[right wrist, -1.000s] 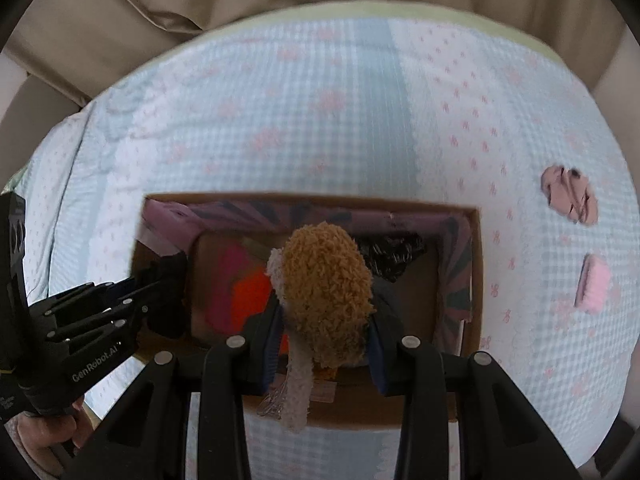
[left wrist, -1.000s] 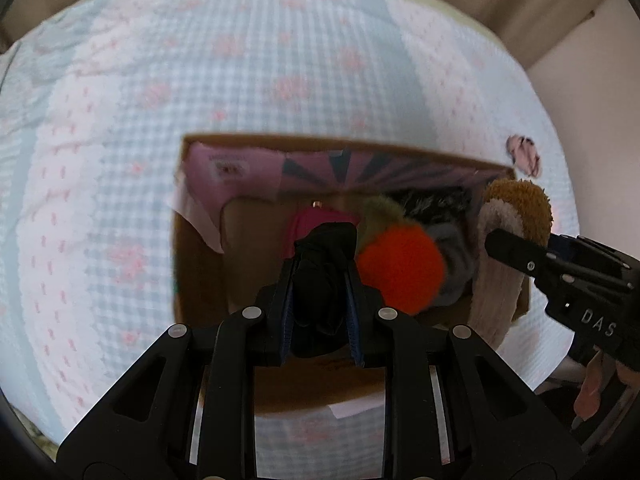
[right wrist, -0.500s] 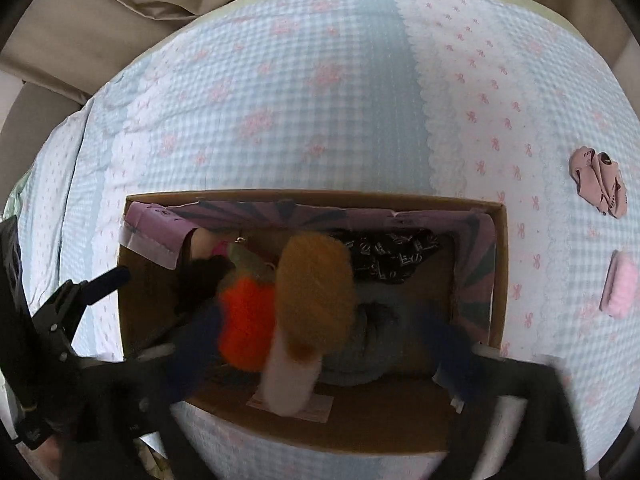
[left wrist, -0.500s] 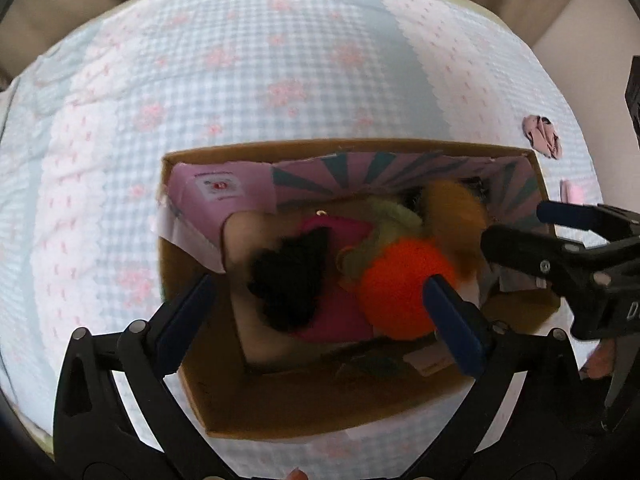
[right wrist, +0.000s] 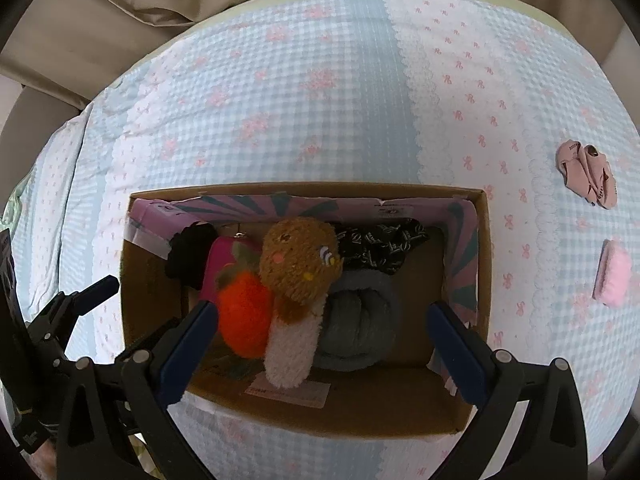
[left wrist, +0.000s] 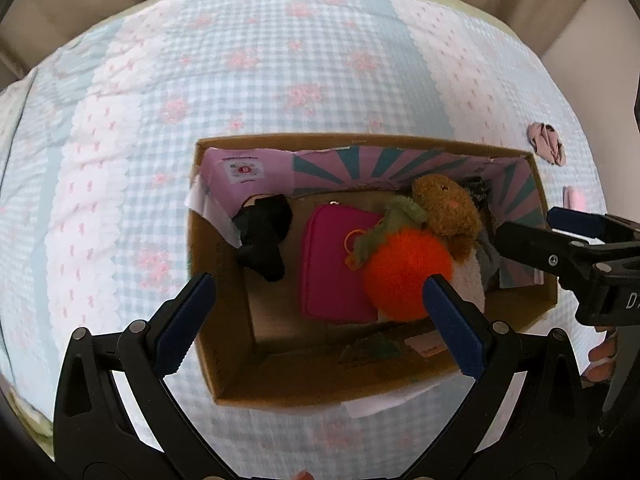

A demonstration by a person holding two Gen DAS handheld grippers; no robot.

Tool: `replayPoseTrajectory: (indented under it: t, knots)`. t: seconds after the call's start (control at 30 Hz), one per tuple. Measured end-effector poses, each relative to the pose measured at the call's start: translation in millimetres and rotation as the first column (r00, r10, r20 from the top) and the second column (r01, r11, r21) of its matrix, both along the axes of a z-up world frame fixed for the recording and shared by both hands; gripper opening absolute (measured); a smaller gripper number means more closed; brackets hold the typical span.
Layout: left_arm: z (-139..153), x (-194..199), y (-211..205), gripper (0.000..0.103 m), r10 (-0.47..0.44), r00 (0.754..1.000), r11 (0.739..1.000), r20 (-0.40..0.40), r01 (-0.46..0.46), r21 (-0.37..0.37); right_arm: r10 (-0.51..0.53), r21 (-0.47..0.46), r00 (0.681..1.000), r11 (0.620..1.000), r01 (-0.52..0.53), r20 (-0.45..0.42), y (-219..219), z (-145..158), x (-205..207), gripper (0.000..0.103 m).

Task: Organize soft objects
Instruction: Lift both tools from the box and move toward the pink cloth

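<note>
Currently both of your grippers hang over the cardboard box (left wrist: pixel 224 320) on the bed (left wrist: pixel 280 60), pointing steeply down. Left gripper (left wrist: pixel 316 316): jaws spread wide, nothing between the blue pads (left wrist: pixel 182 322). Right gripper (right wrist: pixel 320 344): jaws spread wide as well, pinching nothing; the brown plush toy (right wrist: pixel 298 264) sits below the gap, untouched.

Box contents, left wrist view:
- black sock (left wrist: pixel 264 236) against the left wall, near the far left corner.
- pink pouch (left wrist: pixel 332 268) flat on the floor of the box, about the middle.
- orange plush ball (left wrist: pixel 404 272) with a green leafy top, lying partly on the pouch's right edge.
- brown plush toy leaning on the ball's right side, its white fuzzy end toward the near wall.

Right wrist view adds:
- grey rolled cloth (right wrist: pixel 360 320) just right of the brown toy.
- black patterned cloth (right wrist: pixel 380 248) along the far wall.

Still out on the bed, toward its right edge, well apart from the box: a crumpled pink cloth (right wrist: pixel 586 178) and a fuzzy pink item (right wrist: pixel 614 280).
</note>
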State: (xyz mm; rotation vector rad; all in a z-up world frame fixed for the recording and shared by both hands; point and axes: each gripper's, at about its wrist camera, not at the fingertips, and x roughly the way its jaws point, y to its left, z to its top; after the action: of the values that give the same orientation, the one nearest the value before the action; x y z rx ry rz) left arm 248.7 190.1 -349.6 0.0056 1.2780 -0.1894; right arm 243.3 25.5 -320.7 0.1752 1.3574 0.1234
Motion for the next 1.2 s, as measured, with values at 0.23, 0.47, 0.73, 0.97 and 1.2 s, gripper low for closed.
replayPoseTrajectory:
  t: [0.23,0.47,0.73,0.97,1.2]
  knots:
    - [29,-14,5,0.103,0.010,0.998,1.000,0.054,-0.010,-0.003,-0.004,0.002,0.999,1.000,0.004,0.043,2,22,-12,0.103]
    - [67,-31,5,0.103,0.024,0.992,1.000,0.121,-0.023,-0.005,-0.014,-0.020,0.991,1.000,0.017,0.130,2,63,-35,0.103]
    - [126,-64,10,0.103,0.053,0.974,0.999,0.219,-0.051,-0.014,-0.041,-0.032,0.972,0.998,0.049,0.232,-2,119,-73,0.103]
    - [174,-96,3,0.103,0.059,0.949,0.998,0.309,-0.059,-0.008,-0.057,-0.069,0.941,0.994,0.084,0.333,-16,166,-111,0.103]
    - [203,-109,-24,0.103,0.074,0.933,0.997,0.352,-0.064,-0.040,-0.088,-0.143,0.901,0.976,0.162,0.425,-55,202,-144,0.103]
